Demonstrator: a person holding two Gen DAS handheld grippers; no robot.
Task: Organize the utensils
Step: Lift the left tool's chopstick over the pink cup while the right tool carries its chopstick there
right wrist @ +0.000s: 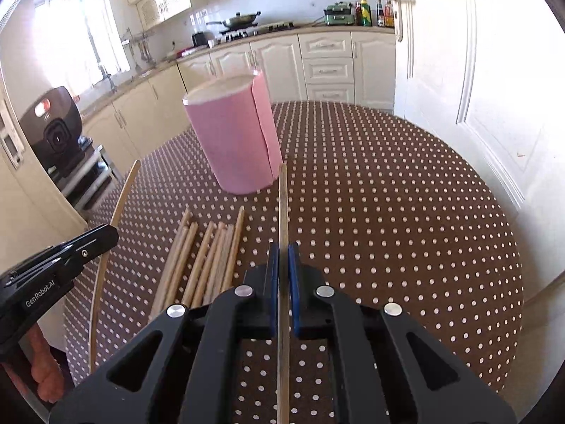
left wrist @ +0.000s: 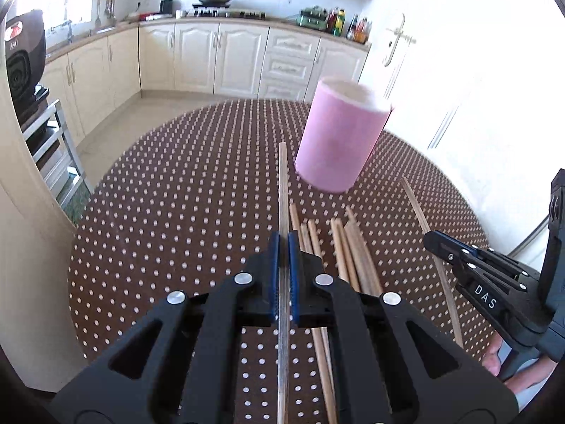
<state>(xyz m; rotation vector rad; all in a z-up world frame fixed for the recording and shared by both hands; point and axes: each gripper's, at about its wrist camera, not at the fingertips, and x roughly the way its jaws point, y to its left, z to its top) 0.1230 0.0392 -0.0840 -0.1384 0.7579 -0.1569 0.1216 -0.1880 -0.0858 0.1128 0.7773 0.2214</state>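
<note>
Left gripper point(left wrist: 283, 243) fingers pinching one chopstick point(left wrist: 283, 183) — right gripper point(right wrist: 283, 254) fingers pinching another chopstick point(right wrist: 283, 198). Pink holder point(left wrist: 339, 137) upper centre; loose chopsticks point(right wrist: 208, 258) on dotted counter point(right wrist: 388, 212).

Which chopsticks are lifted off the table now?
Two: the chopstick clamped in the left gripper and the chopstick clamped in the right gripper. The other chopsticks lie flat beside the pink cup.

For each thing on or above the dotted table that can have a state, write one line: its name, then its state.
Left gripper: shut on a chopstick, lifted.
Right gripper: shut on another chopstick, lifted.
Pink holder: upright, top open, contents not visible.
Loose chopsticks: lying flat on the tablecloth, not yet collected.
</note>
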